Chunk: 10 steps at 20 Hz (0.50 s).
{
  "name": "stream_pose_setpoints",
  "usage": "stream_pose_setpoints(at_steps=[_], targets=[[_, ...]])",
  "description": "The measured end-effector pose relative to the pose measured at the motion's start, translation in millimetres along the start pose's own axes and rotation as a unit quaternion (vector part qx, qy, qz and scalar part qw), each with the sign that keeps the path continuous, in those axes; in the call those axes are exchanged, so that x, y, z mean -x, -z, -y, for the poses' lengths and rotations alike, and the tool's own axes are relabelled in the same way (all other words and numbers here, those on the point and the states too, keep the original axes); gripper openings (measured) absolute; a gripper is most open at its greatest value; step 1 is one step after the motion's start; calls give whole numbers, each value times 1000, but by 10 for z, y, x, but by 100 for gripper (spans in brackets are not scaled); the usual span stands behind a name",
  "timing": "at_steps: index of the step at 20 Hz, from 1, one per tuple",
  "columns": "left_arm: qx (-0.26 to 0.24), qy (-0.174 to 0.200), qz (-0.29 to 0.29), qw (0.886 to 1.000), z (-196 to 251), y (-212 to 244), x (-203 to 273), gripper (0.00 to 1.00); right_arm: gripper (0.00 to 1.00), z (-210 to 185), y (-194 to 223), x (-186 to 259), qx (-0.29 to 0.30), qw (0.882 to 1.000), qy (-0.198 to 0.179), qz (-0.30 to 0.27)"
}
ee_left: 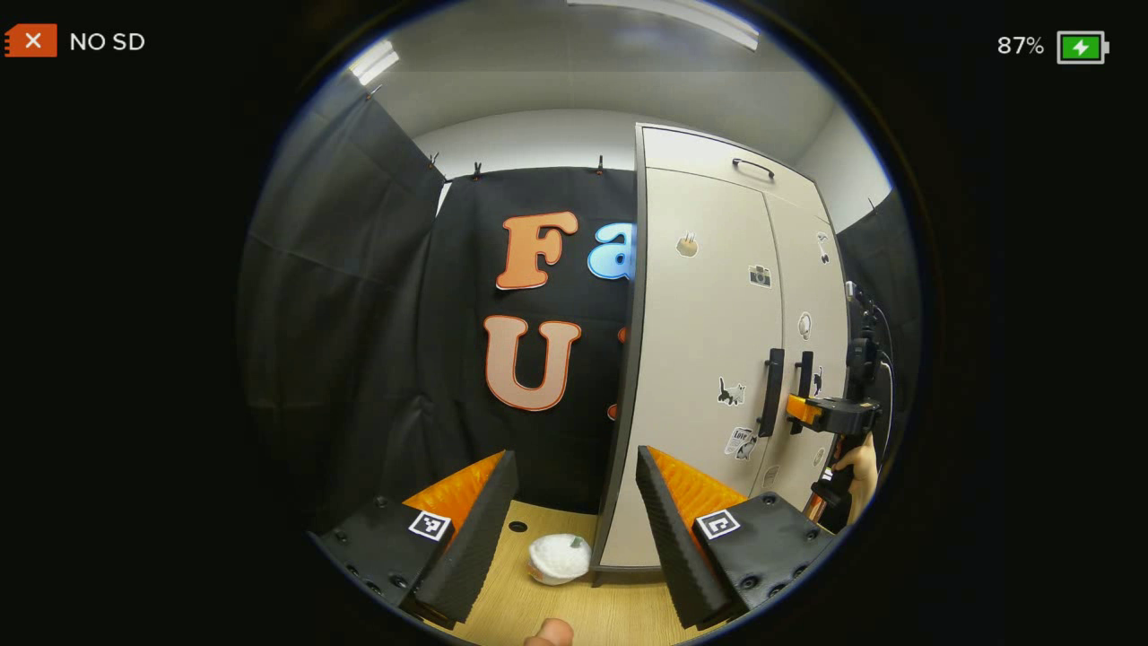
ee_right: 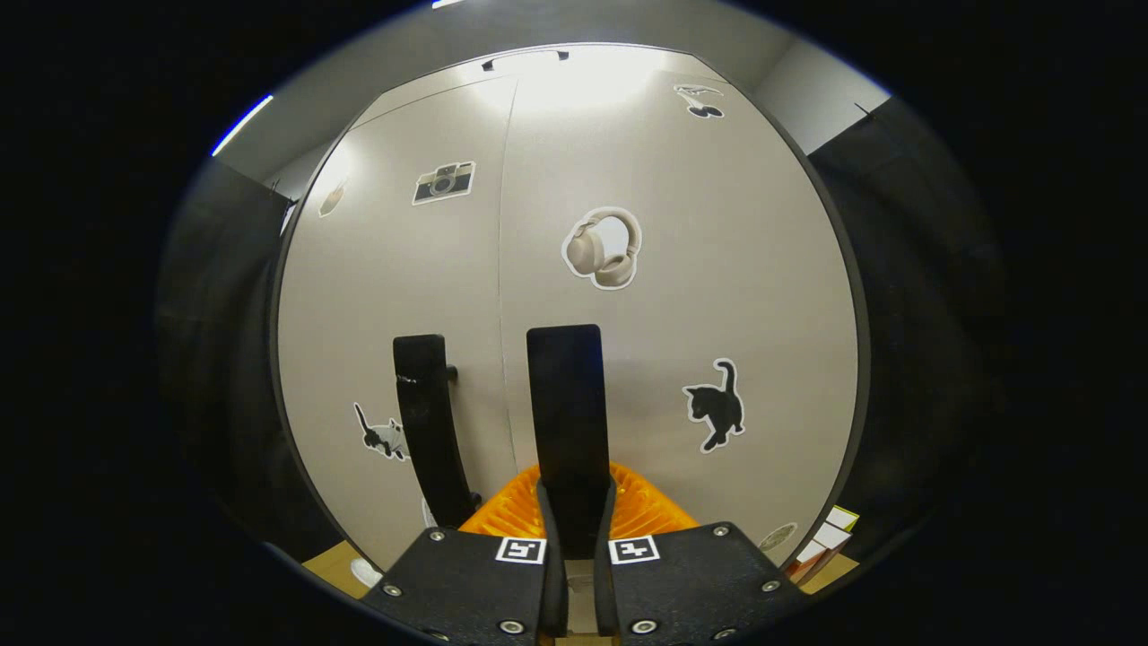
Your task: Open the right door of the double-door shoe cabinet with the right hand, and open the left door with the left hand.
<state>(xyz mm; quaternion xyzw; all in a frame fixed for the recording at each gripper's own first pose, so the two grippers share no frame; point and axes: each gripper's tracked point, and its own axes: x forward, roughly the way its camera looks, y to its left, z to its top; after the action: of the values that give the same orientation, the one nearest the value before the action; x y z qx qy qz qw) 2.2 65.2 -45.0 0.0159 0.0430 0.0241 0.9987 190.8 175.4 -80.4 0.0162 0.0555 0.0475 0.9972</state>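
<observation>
- The left gripper (ee_left: 574,516) hung with its jaws spread wide, gripping nothing, left of the shoe cabinet (ee_left: 717,296) — a white fluffy ball (ee_left: 558,558) lay on the wooden floor (ee_left: 610,610) near the cabinet's foot.
- Both cabinet doors stood shut, the left door handle (ee_right: 429,422) untouched.
- The right gripper (ee_right: 574,502) pinched the right door handle (ee_right: 567,404) — both fingers pressed against it, midway up the cabinet front.
</observation>
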Motion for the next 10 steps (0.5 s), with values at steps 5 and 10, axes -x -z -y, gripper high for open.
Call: stream_pose_setpoints(at_steps=[5, 10], targets=[[5, -2, 5, 1000, 26, -55, 94, 81, 10, -1, -38, 160, 1, 1000, -26, 0], [9, 6, 17, 1000, 136, -159, 295, 81, 10, 55, -77, 342, 12, 999, -42, 0]])
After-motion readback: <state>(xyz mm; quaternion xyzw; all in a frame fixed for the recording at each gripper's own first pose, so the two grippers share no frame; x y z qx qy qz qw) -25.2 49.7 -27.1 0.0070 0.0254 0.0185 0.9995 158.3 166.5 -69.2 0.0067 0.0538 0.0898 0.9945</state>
